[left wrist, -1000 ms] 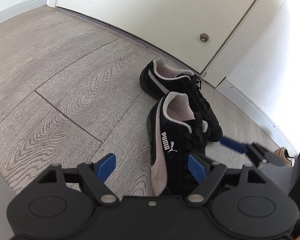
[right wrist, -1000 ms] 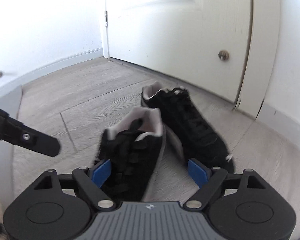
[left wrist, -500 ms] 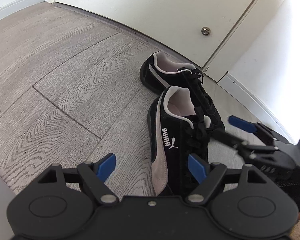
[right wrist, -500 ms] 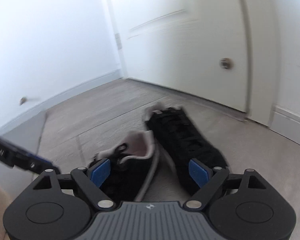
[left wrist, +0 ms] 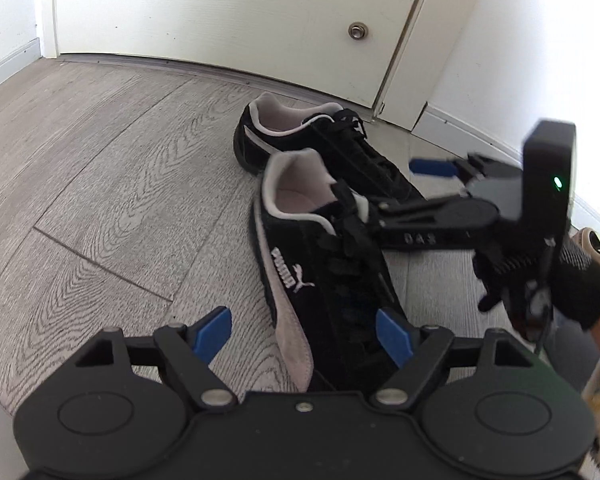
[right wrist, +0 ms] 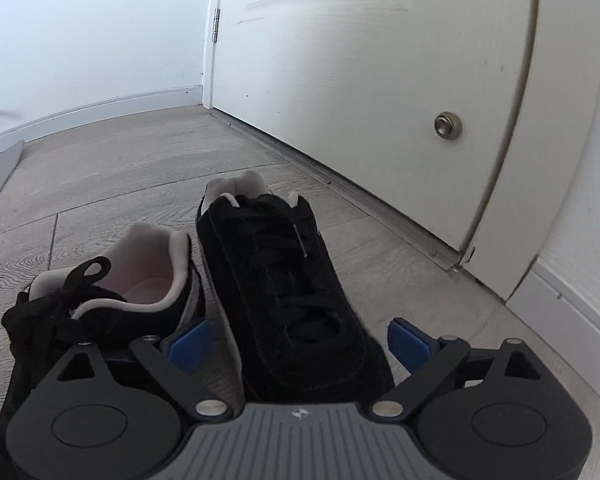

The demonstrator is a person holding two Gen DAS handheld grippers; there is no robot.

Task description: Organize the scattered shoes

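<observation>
From the left wrist view, I see my left gripper [left wrist: 304, 338] with its blue pads spread wide and holding nothing, poised over the toe end of the near black sneaker [left wrist: 324, 276], which lies on the grey plank floor [left wrist: 100, 184] with its pale side stripe facing left. The far black sneaker [left wrist: 332, 148] lies just behind it, closer to the white door [left wrist: 240, 12]; heel against side, the two appear to touch. My right gripper [left wrist: 396, 188] enters from the right, fingers apart, one over the near sneaker's laces and one past the far sneaker. A tan shoe [left wrist: 596, 244] shows at the right edge. From the right wrist view, the right gripper [right wrist: 300, 344] is spread, straddling the toe of the far black sneaker [right wrist: 284, 280] without pinching it; the near black sneaker [right wrist: 100, 300] sits just left, outside the left pad. My judgement: the step in hand is seating a grasp on the far sneaker. I would centre the toe between the pads, keep clear of the loose laces, and close on the firm suede sides so the shoe does not twist when lifted.
</observation>
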